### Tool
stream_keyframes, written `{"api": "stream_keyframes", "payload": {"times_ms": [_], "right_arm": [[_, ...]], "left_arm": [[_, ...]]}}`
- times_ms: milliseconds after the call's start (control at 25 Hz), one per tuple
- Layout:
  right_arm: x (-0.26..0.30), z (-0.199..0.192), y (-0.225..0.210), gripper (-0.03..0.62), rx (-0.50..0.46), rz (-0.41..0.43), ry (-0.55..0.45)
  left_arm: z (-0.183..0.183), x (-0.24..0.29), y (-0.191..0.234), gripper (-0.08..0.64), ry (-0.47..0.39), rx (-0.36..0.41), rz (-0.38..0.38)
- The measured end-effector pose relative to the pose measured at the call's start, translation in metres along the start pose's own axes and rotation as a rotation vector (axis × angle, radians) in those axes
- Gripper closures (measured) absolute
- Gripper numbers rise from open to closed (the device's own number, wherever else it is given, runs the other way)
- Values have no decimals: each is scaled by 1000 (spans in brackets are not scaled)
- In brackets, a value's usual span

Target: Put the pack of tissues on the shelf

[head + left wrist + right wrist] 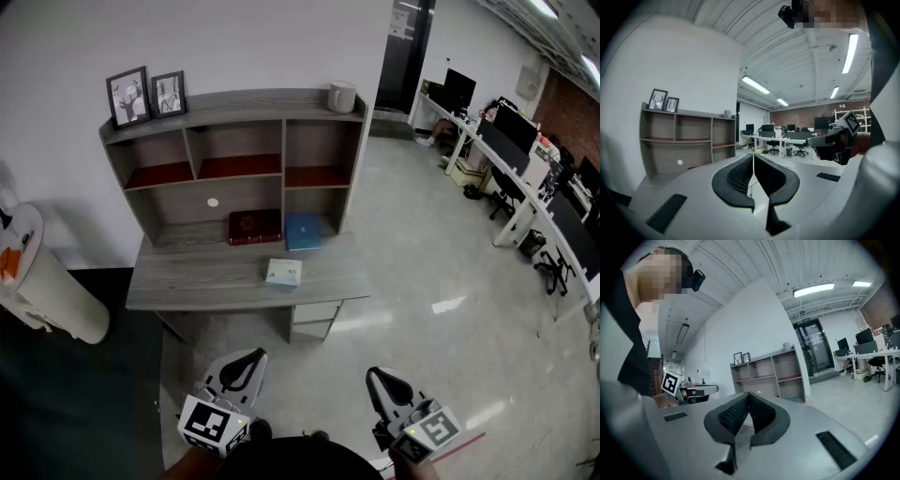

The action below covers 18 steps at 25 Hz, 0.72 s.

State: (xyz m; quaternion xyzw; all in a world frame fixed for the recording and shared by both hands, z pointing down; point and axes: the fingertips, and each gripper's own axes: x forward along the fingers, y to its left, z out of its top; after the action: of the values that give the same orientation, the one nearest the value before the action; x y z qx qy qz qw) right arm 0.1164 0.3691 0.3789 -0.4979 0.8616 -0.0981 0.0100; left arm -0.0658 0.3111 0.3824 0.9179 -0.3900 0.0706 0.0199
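Tissue pack (283, 272) lies on the counter (187, 281) at frame centre, below the shelf (234, 169). Left hand-held gripper (246, 363) and right hand-held gripper (380, 378) sit at frame bottom, closed on nothing, well apart from it. Left judged nearer.

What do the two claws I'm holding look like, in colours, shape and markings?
They match. The left claw and right claw have smooth light-grey shells that taper to a point. Black mesh-textured pads line the inner faces. Narrow black slots sit on the shell's sides. Each claw carries a white cube printed with black square markers.
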Motion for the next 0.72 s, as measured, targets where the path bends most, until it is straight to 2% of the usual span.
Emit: {"api": "stream_keyframes", "payload": {"times_ms": [440, 720], "right_arm": [[-31, 5, -9, 575, -18, 37, -27], [-63, 4, -28, 572, 21, 36, -55]], "left_arm": [[2, 1, -37, 538, 3, 3, 10], [0, 2, -70, 538, 7, 3, 36]]}}
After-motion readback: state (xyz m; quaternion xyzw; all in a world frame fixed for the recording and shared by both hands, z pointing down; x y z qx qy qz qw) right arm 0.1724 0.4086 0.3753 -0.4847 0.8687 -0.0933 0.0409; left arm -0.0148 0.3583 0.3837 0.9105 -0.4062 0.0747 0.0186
